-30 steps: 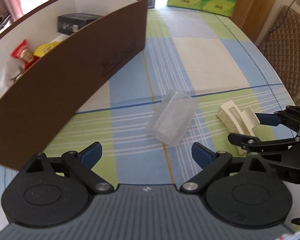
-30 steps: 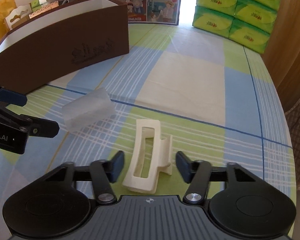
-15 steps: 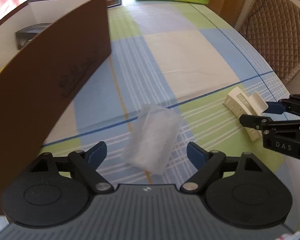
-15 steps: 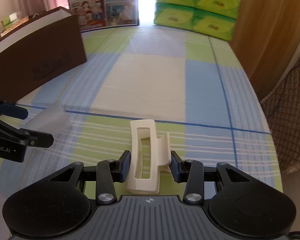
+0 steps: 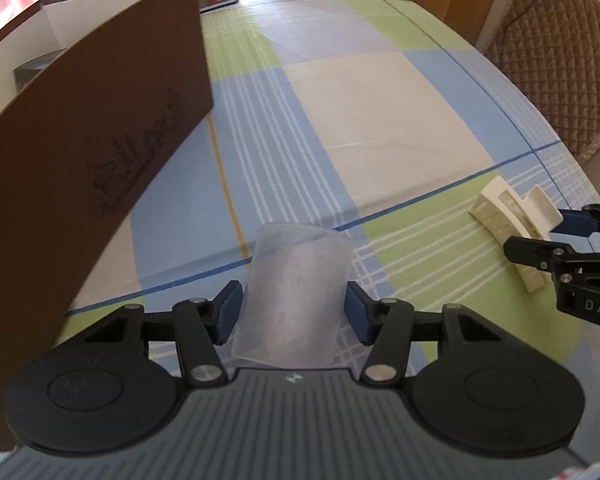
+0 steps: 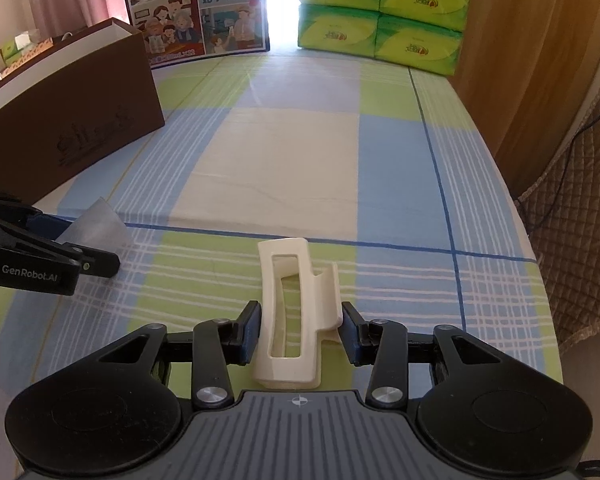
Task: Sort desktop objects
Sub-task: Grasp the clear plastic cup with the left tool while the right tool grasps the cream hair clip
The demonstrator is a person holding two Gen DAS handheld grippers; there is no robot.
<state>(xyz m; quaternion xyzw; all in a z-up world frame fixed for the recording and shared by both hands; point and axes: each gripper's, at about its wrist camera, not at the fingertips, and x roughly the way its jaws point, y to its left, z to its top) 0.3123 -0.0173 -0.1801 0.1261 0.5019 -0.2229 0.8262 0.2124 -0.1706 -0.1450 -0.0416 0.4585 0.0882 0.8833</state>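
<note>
A translucent plastic box [image 5: 300, 264] lies on the checked tablecloth [image 5: 364, 120]. My left gripper [image 5: 292, 314] straddles it, its jaws closing, and both blue pads [image 5: 230, 312] touch the box's sides. A cream hair claw clip [image 6: 288, 280] lies to the right of it. My right gripper [image 6: 300, 332] is shut on the clip, a pad against each side. In the left wrist view the clip [image 5: 504, 216] and the right gripper [image 5: 540, 236] show at the right edge. In the right wrist view the plastic box [image 6: 96, 228] and the left gripper [image 6: 88, 240] show at the left.
A long brown box [image 5: 100, 140] with a white inside stands at the left, with a dark item [image 5: 32, 70] in it. Green tissue packs [image 6: 380, 8] and a printed carton [image 6: 196, 12] line the far edge. A quilted chair [image 5: 560, 60] stands beyond the table's right edge.
The left gripper has come forward and down over the plastic box and its jaws have narrowed onto it. The right gripper has moved up around the clip and shut on it.
</note>
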